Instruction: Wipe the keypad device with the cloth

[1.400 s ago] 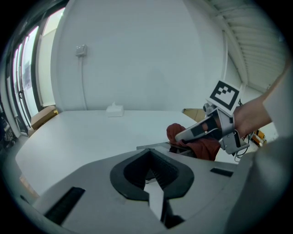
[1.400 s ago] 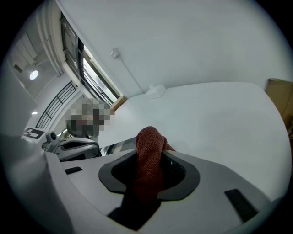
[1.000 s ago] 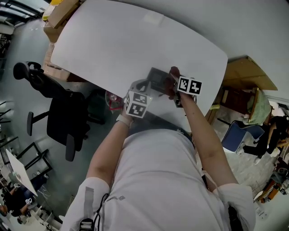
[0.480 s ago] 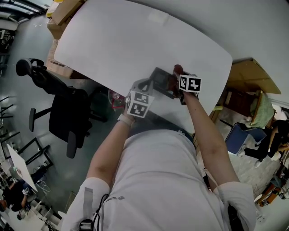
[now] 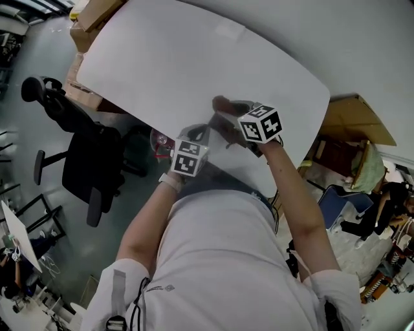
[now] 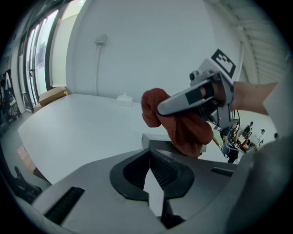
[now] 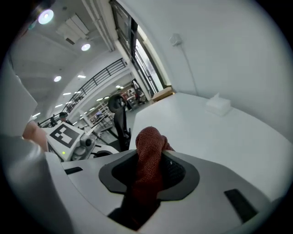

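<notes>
Closest to you in the head view is your white shirt (image 5: 220, 258), with both forearms reaching out over the near edge of the counter (image 5: 181, 58). Your left tongs (image 6: 150, 154) are pinched together at the tips. They clamp the near edge of the keypad device (image 6: 160, 142), a flat grey slab that juts out just past them, above the near part of the counter. Your right tongs (image 7: 153, 157) are clamped on the cloth (image 7: 147, 139), a rust-red knitted rag that bunches between the pads and pokes out above them.

In the left gripper view, the right tongs come in from the right, higher than the device. The cloth hangs from them over the slab's far right end; whether it touches the device cannot be told from here. In the right gripper view, the marker cube (image 7: 64, 134) of the left tongs sits low at the left, near the right tongs.

Beyond both tools the white counter stretches away to its far side, where a small white box (image 6: 124, 99) stands near the wall (image 6: 151, 45). Off the counter's left end, down on the floor, stands a black office chair (image 5: 84, 161). Cardboard boxes (image 5: 94, 19) are stacked past it, by the counter's far corner.
</notes>
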{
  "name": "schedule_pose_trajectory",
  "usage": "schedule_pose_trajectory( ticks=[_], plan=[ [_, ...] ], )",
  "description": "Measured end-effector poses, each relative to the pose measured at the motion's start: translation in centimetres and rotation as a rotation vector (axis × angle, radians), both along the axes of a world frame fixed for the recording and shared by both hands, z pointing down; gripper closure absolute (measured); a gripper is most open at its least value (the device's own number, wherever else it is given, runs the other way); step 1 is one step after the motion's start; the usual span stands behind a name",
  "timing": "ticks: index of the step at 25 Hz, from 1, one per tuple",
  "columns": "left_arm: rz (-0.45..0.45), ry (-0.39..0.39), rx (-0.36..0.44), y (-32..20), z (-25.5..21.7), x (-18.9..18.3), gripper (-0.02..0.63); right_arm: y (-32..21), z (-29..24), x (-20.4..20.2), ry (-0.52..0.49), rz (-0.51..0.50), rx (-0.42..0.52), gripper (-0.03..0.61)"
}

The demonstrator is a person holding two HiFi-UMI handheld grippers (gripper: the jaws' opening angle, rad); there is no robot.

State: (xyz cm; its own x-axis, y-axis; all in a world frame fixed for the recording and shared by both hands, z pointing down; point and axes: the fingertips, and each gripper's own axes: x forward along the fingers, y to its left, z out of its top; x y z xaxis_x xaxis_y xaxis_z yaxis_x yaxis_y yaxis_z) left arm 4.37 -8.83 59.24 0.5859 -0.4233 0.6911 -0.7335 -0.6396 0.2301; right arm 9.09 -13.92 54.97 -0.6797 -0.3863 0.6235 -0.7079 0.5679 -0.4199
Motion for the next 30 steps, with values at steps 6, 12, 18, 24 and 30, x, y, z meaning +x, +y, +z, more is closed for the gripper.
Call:
schedule_pose_trajectory(
  ticks=[6, 12, 18, 24, 30],
  plan=[
    [0.013, 0.012, -0.064, 1.4, 1.3, 0.0, 0.603, 1.9, 4.0, -3.5, 0.106, -0.125, -0.053, 0.448],
    [-0.019, 0.010, -0.061, 1.4, 1.2, -1.5, 0.603, 0.1, 5.0, -1.8, 0.126, 0.010, -0.059, 0.448],
    [-0.060, 0.039, 0.010, 0.5, -1.5, -2.6, 0.603, -0.5, 1.0, 0.5, 0.033, 0.178, 0.076, 0.448],
    [-0.062, 0.105, 0.158, -1.5, -7.6, -3.4, 0.603, 0.2, -5.9, 3.9, -0.060, 0.395, 0.267, 0.449],
    [0.036, 0.202, 0.251, -2.2, -12.4, -4.7, 0.603, 3.6, -10.8, 4.5, -0.042, 0.567, 0.394, 0.449]
  ],
)
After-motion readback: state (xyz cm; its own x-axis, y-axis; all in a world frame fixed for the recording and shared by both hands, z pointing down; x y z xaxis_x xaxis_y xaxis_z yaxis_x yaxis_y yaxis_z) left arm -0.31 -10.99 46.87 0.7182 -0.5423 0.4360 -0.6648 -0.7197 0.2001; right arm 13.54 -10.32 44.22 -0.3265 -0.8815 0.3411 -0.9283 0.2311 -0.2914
